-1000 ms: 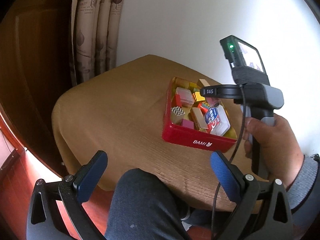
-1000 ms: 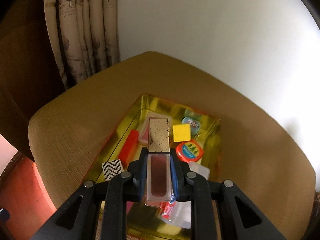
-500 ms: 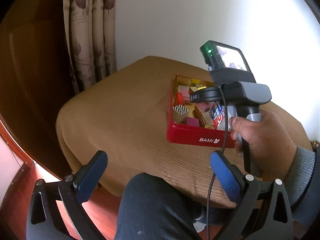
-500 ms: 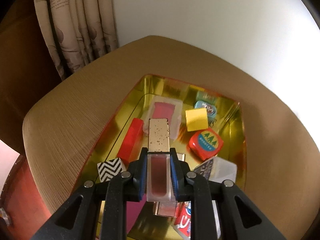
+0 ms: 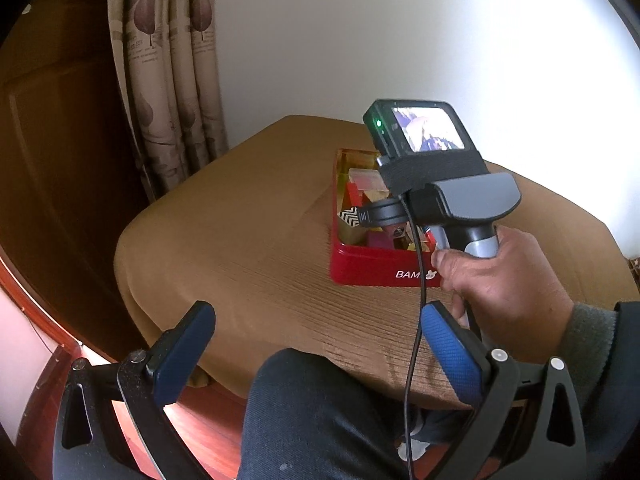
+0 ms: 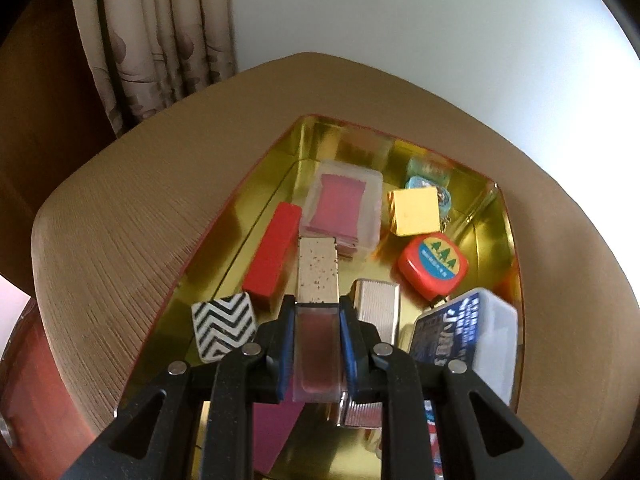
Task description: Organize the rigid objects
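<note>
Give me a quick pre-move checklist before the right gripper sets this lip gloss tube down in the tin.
1. Grip on lip gloss tube: ok, right gripper clamps its clear body on both sides.
2. Tube over red tin: ok.
3. Free spot directly below: cannot tell, the gripper hides it.
4. Neighbours near: not ok, zigzag block and ribbed gold case flank the tube.
5. Left gripper out of the way: ok, open, off the table.
</note>
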Demonstrator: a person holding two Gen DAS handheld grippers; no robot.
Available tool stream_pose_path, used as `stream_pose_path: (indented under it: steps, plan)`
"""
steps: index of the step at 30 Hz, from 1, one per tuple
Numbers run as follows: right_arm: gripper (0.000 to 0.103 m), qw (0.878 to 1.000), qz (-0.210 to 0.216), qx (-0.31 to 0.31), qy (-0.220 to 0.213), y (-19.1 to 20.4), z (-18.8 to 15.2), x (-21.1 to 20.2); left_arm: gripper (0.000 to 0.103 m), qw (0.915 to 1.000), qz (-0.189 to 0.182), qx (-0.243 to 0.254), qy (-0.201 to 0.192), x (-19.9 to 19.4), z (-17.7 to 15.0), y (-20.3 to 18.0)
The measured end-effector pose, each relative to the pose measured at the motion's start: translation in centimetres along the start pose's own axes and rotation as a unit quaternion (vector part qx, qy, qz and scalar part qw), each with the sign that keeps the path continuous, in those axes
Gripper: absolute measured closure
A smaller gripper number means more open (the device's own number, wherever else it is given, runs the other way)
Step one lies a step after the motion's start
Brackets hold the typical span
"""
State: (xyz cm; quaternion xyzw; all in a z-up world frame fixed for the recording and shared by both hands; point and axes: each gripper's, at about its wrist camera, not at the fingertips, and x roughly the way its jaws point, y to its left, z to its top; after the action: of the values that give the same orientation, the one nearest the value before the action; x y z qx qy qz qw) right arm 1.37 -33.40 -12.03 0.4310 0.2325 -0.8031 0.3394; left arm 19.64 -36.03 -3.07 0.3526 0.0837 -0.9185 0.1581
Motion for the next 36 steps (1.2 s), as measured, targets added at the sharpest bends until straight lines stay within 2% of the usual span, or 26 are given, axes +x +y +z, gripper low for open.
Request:
stream_pose_path:
  steps: [11, 12, 14, 18, 20, 26, 33, 36]
  plan:
    - [0.082, 1.000, -0.007, -0.006, 0.001, -0.3, -0.6, 0.1, 0.001, 1.0000, 0.003, 0.006, -0.003, -0.2, -0.1, -0.3]
    - [0.081, 1.000, -0.006, -0.006, 0.001, -0.3, -0.6, 0.1, 0.001, 1.0000, 0.004, 0.007, -0.004, -0.2, -0.1, -0.4]
    - [0.070, 1.000, -0.009, -0.010, -0.006, -0.2, -0.6, -0.4, 0.001, 0.9999, 0.004, 0.008, -0.007, -0.2, -0.1, -0.4]
    - [0.059, 0.999, -0.017, -0.017, -0.048, -0.1, -0.6, -2.9, 0.001, 0.9998, 0.002, 0.010, -0.018, -0.5, 0.0, -0.5]
    - [0.049, 0.997, -0.015, -0.016, -0.068, -0.2, -0.6, -4.5, 0.001, 0.9997, 0.000, 0.011, -0.024, -0.7, 0.1, -0.6]
    - [0.049, 0.995, -0.006, -0.014, -0.102, -0.4, -1.4, -8.3, 0.001, 0.9986, -0.002, 0.007, -0.052, -1.9, 0.4, -0.6]
    - [0.049, 0.990, -0.033, -0.023, -0.135, -0.2, -3.4, -12.4, 0.000, 0.9955, 0.005, -0.013, -0.094, -4.1, 0.9, -0.6]
    - [0.044, 0.988, -0.035, 0.002, -0.148, -1.4, -3.9, -14.4, 0.000, 0.9934, -0.026, -0.013, -0.111, -5.1, 0.7, -1.0]
